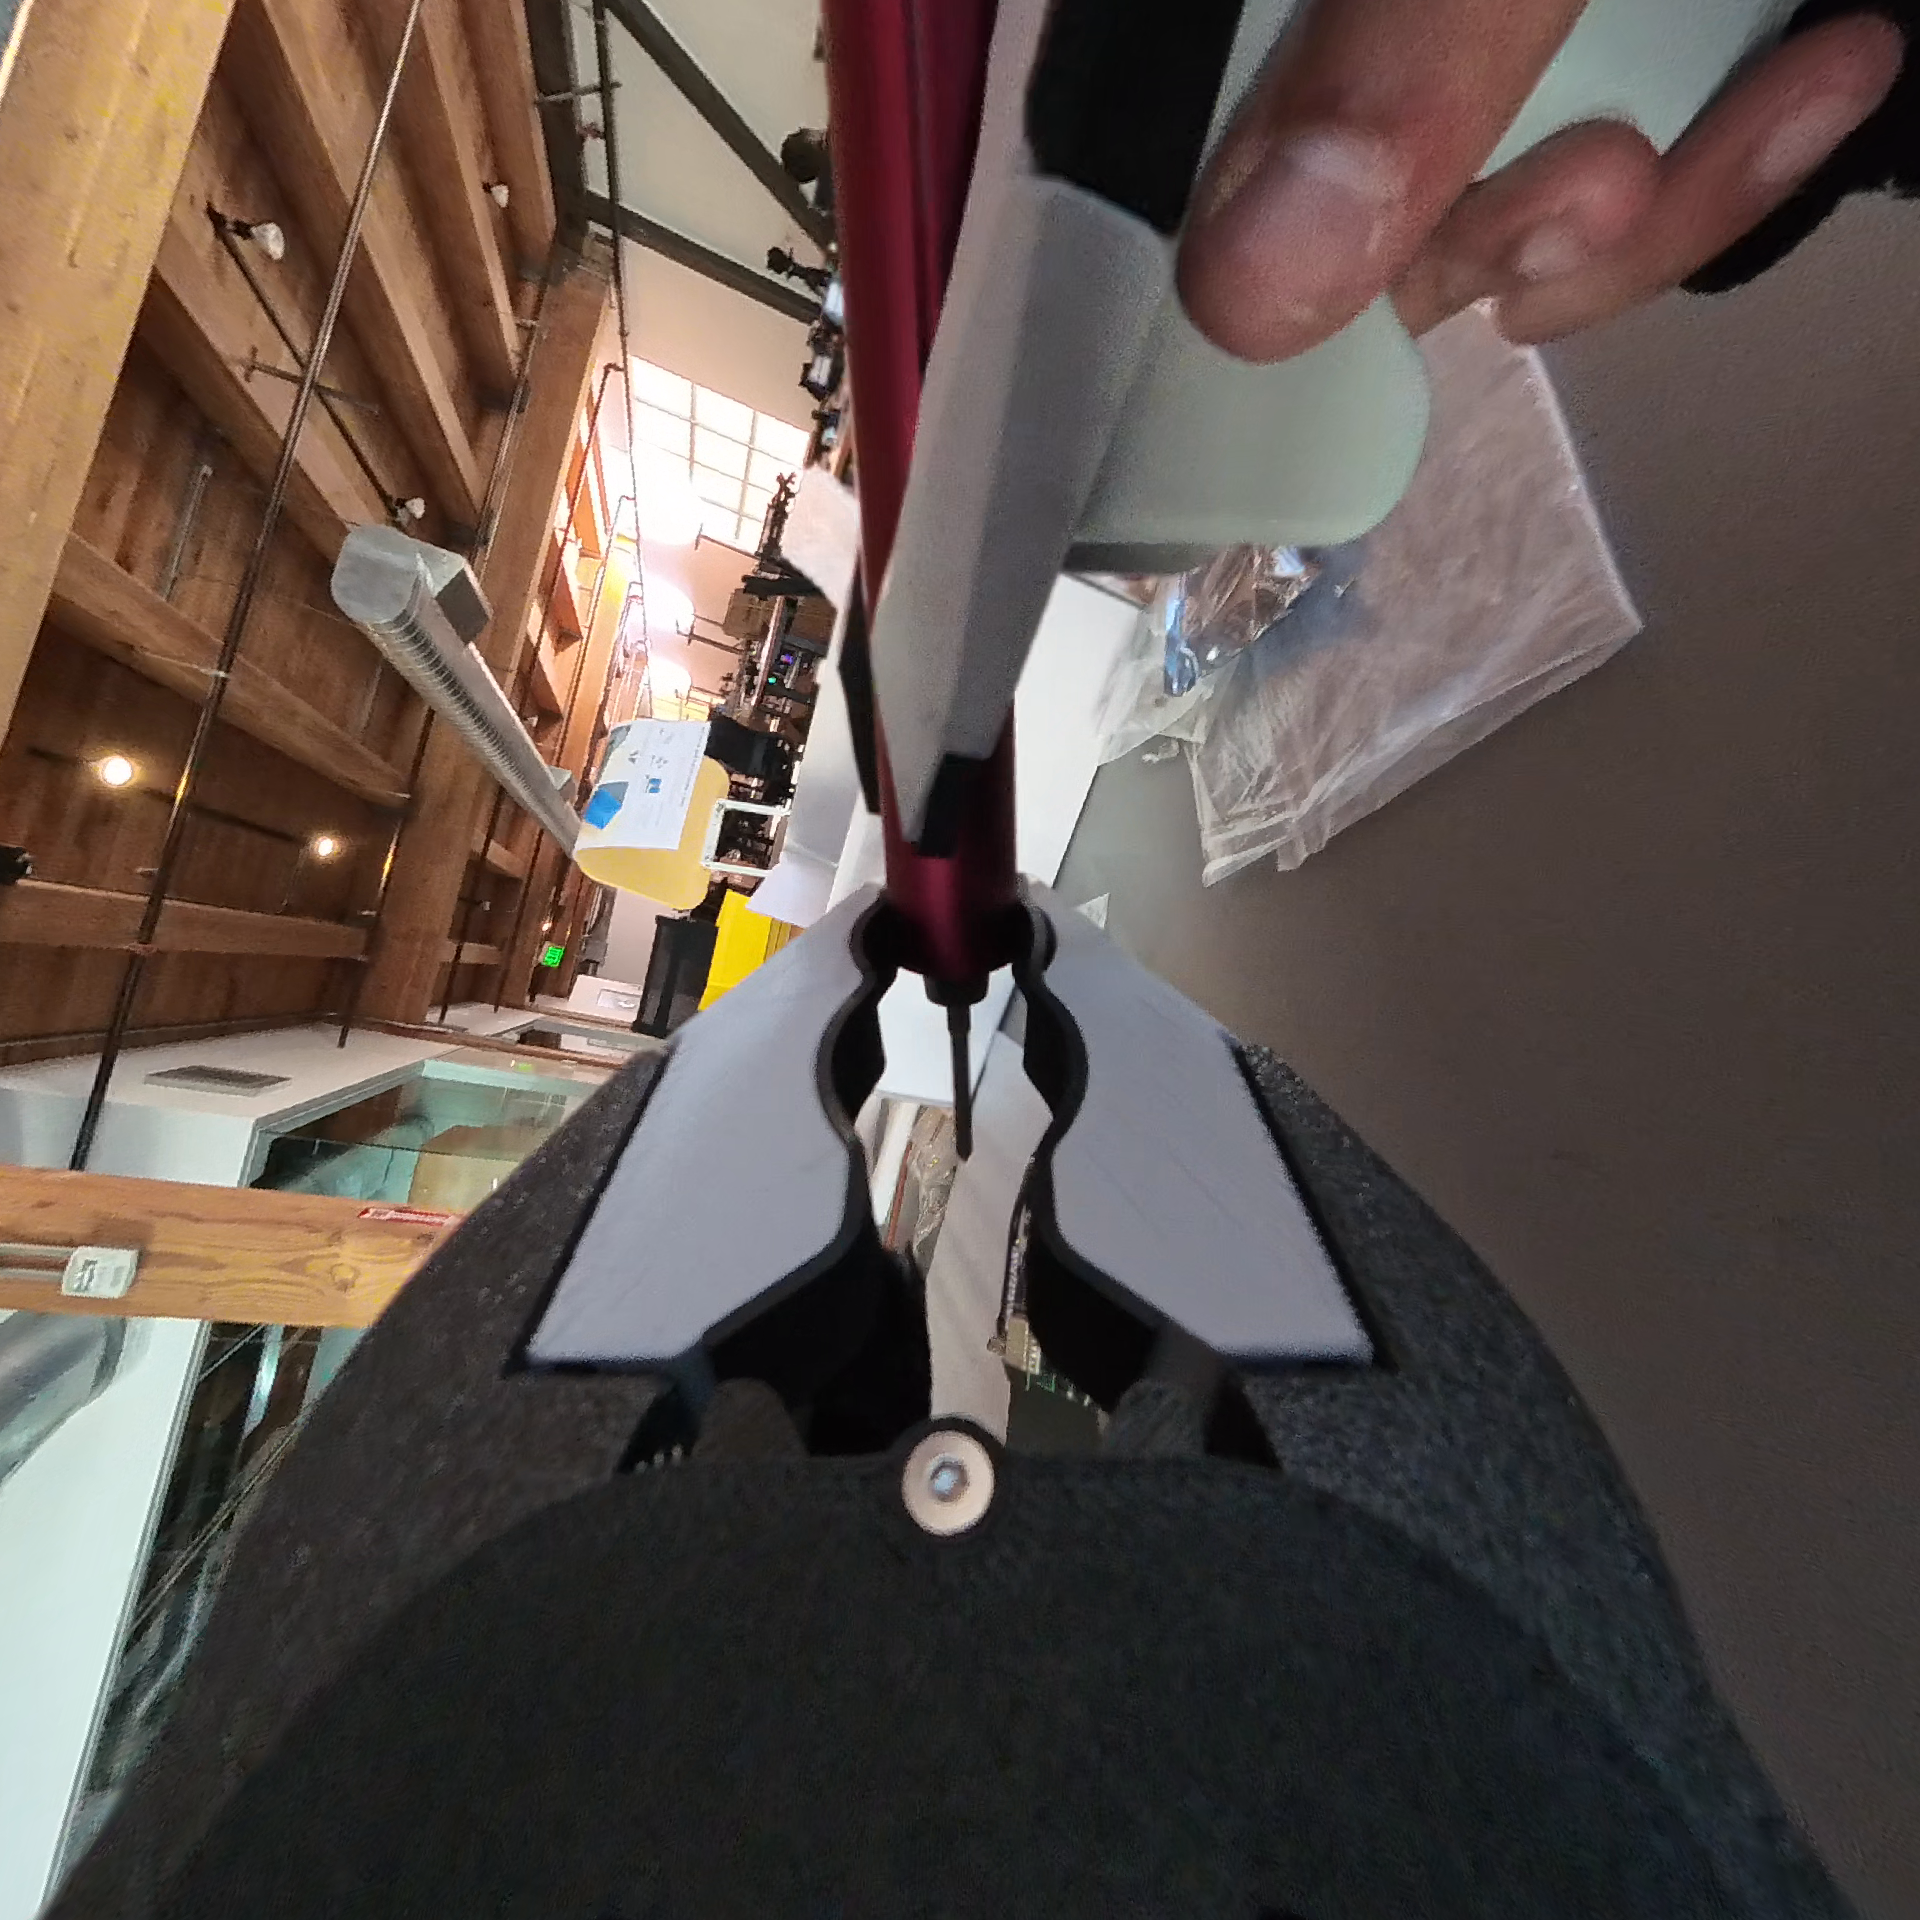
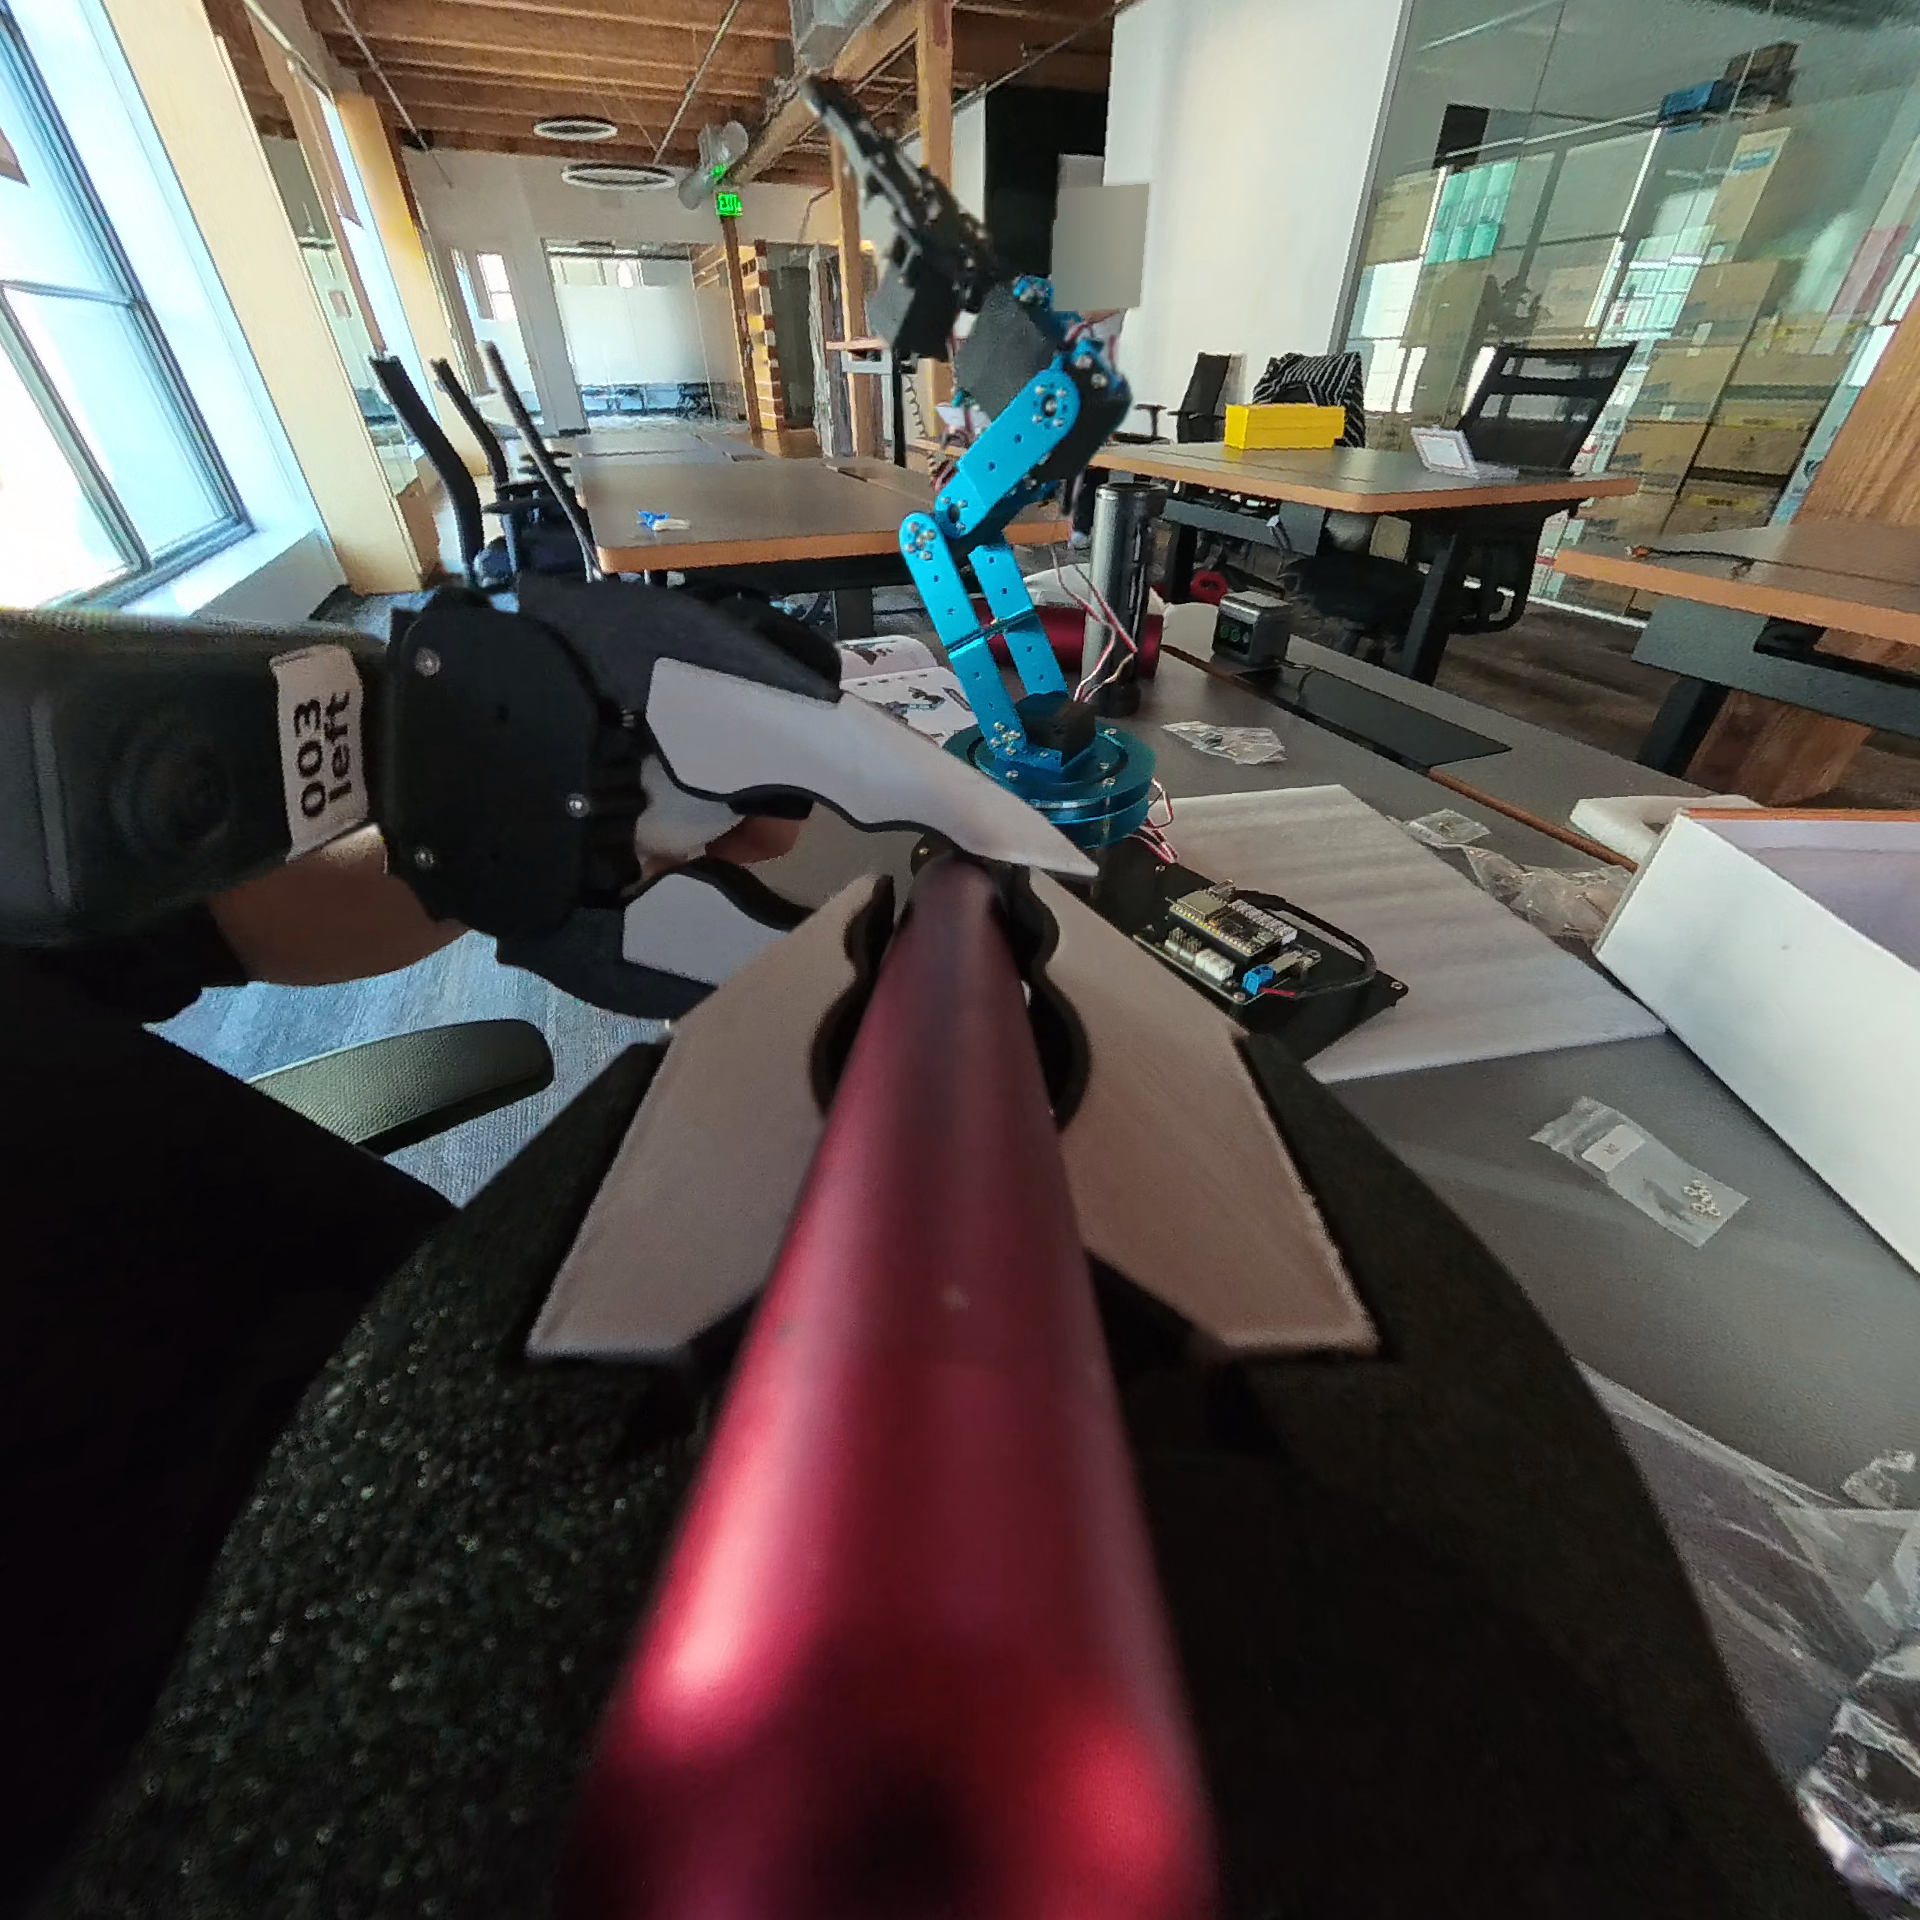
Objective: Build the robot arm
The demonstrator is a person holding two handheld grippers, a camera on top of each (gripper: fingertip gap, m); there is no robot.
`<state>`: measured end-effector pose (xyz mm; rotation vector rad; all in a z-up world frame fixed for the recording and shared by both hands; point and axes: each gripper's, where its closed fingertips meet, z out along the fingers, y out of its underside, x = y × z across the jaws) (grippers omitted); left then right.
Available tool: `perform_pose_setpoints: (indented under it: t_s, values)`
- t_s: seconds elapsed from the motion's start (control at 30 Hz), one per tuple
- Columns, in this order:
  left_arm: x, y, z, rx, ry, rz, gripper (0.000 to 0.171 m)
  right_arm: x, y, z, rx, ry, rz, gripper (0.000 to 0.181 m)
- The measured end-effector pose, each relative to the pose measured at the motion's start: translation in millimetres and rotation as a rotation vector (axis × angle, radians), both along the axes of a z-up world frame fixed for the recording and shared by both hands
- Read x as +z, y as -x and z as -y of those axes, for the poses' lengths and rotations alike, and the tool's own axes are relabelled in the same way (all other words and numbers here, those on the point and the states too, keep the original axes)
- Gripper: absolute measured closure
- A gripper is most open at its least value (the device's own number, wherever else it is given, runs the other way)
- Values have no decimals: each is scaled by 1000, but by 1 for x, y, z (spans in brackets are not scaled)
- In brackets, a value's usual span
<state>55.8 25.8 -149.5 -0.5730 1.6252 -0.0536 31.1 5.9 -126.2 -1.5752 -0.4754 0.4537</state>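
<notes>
A red screwdriver [image 2: 914, 1299] with a thin dark bit [image 1: 961, 1081] is held by both grippers. My right gripper [image 2: 961, 899] is shut on its handle, which runs back along the fingers toward the camera. My left gripper [image 1: 956, 935] is shut on the front end of the same handle, with the bit pointing back between its fingers. In the left wrist view the right gripper [image 1: 935, 810] comes in from above, with a person's hand [image 1: 1351, 208] on it. In the right wrist view the left gripper [image 2: 914, 862] reaches in from the left.
A blue robot arm [image 2: 997, 582] stands on the grey table [image 2: 1558, 1351] just beyond the grippers, with a circuit board [image 2: 1236, 935] on a white foam sheet [image 2: 1403, 894]. A white box [image 2: 1787, 966] lies right. Small screw bags [image 2: 1642, 1164] and plastic bags [image 1: 1403, 644] lie about. Both grippers' tips are close together, under 4 cm apart.
</notes>
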Motion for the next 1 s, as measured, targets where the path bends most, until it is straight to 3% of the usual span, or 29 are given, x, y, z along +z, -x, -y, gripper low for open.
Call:
perform_pose_setpoints:
  t_s: [0.27,0.4,0.6,0.7,0.8,1.0]
  values:
    - [-5,-6,14,-75,25,-74,151,-7,-4,14,-17,-48,140,160]
    - [0,-12,17,-97,43,-23,151,-3,-9,16,-19,-58,87,161]
    - [1,-14,10,-19,-152,74,152,-6,-11,13,31,46,-149,160]
    - [-3,-18,7,-26,-119,78,152,-14,-14,9,36,97,-204,158]
    - [-17,-23,13,-123,59,-29,152,-21,-13,6,52,70,-151,138]
    - [-35,-4,32,-358,611,-478,153,-26,-21,10,24,-200,314,144]
